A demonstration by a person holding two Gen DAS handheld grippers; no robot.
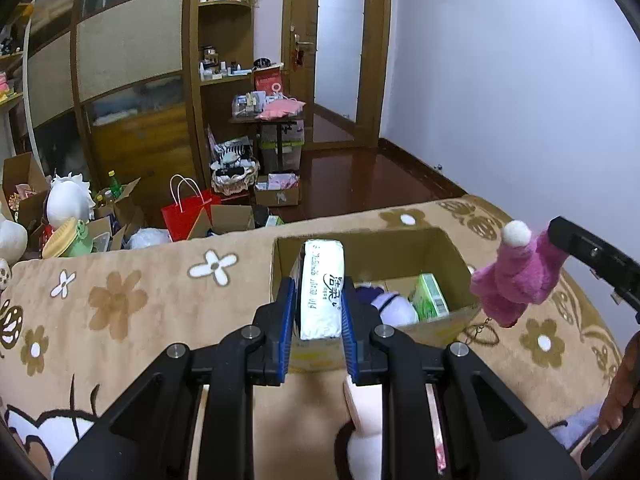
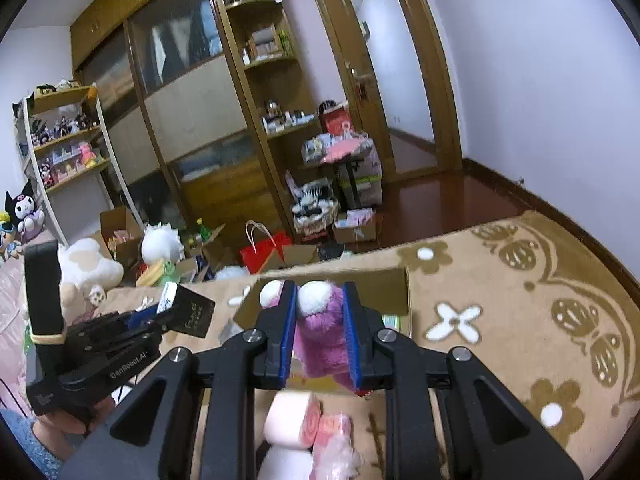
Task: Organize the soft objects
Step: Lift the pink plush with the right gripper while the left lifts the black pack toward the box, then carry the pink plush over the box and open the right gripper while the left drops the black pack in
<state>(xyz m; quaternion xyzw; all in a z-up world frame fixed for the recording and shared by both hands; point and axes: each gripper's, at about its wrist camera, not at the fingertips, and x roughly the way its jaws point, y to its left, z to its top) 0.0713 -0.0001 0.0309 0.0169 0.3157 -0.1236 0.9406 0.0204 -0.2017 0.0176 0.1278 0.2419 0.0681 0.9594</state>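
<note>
Meanwhile, both grippers are holding soft items at the cardboard box [image 1: 460, 314].

Left gripper [image 1: 318, 312] is clamping a white tissue pack [image 1: 322, 290] above the box's near edge; right gripper [image 2: 320, 332] is squeezing a pink plush toy [image 2: 320, 332] (white-tipped), hanging just right of the box.

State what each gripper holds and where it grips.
Left gripper clamps a white tissue pack across its near end. Right gripper clamps a pink plush toy around its body.

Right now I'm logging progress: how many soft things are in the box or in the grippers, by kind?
Tissue packs: 2, white in left gripper, green in box
Plush toys: 2, pink in right gripper, purple-white in box
Total: 4
</note>
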